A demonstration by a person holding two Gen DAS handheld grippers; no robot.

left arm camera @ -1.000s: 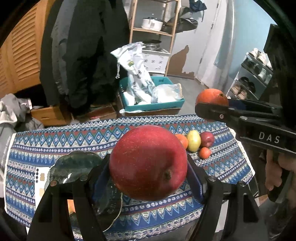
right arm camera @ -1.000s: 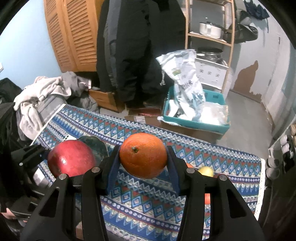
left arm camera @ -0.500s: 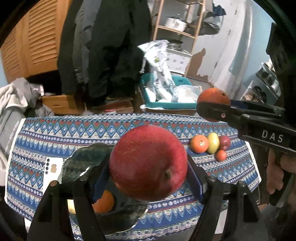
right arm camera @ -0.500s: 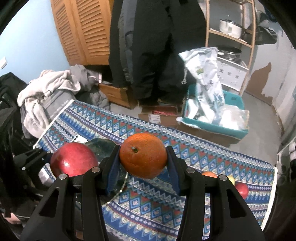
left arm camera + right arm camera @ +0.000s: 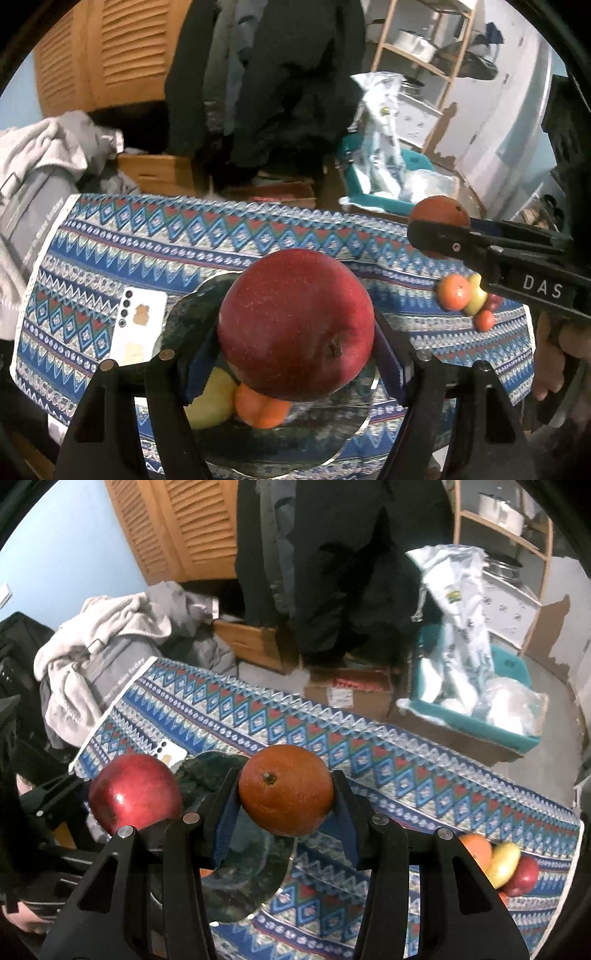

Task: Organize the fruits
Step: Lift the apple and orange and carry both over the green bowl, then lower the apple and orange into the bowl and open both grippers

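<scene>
My left gripper is shut on a big red apple, held above a dark glass plate. The plate holds a yellow fruit and an orange fruit, partly hidden by the apple. My right gripper is shut on an orange, above the plate's right edge. The red apple also shows in the right wrist view. The right gripper with the orange shows in the left wrist view.
Several small fruits lie in a cluster on the patterned tablecloth at the right; they also show in the right wrist view. A white phone lies left of the plate. Clothes, boxes and a teal bin stand beyond the table.
Both grippers have moved left and lower over the table with their fruits held. The plate with its yellow and orange fruits has come under the apple.
</scene>
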